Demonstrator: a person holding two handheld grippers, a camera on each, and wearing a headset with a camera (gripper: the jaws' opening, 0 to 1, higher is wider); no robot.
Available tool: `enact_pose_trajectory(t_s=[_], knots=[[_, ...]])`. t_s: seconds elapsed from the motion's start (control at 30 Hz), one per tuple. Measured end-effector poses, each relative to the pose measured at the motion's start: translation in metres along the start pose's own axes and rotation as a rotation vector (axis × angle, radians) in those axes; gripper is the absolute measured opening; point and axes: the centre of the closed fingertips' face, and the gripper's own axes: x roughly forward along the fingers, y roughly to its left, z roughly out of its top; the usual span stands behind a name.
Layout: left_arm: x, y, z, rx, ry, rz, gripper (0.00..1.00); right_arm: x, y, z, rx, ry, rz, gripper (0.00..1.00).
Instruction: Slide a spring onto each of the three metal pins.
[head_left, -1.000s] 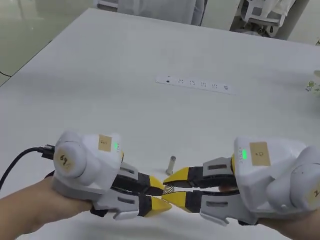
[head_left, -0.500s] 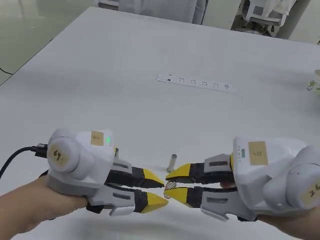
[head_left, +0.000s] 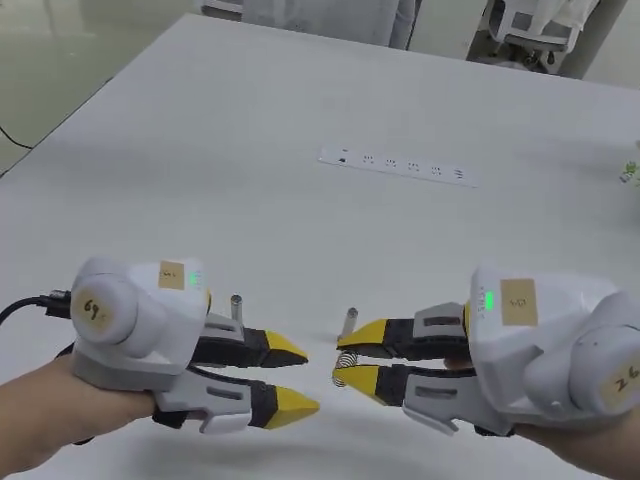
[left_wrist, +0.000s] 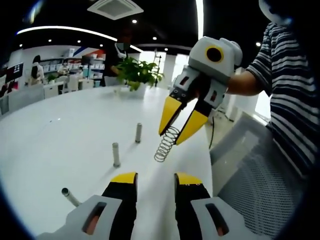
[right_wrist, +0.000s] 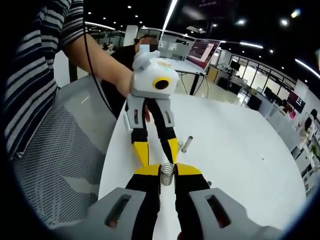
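Observation:
A small steel spring (head_left: 344, 365) hangs between the yellow tips of my right gripper (head_left: 352, 358), which is shut on its upper end. In the right gripper view the spring (right_wrist: 167, 174) sits between the jaws of that gripper (right_wrist: 168, 170). My left gripper (head_left: 298, 378) is open and holds nothing, a short gap left of the spring. One metal pin (head_left: 237, 305) stands just behind the left gripper and another pin (head_left: 350, 325) just behind the right jaws. The left gripper view shows the spring (left_wrist: 165, 145), two upright pins (left_wrist: 138, 133) (left_wrist: 116, 154) and a third pin (left_wrist: 70, 196), which leans.
A white power strip (head_left: 395, 167) lies across the middle of the white table (head_left: 200, 150). A potted plant (left_wrist: 137, 75) stands at the far end. A mesh chair (right_wrist: 55, 150) is just off the table's near edge, beside the person's striped sleeve.
My left gripper has drawn back to the left, away from the spring, and its jaws now stand apart. The right gripper keeps the spring in nearly the same place.

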Motion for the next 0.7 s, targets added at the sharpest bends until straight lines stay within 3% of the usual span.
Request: enact_pose_trajectory(t_s=[0.7], knots=[[-0.046,0.024,-0.006,-0.046,-0.012,0.115,0.34,-0.002,-0.014,-0.008,0.015,0.018,-0.057,0.07]])
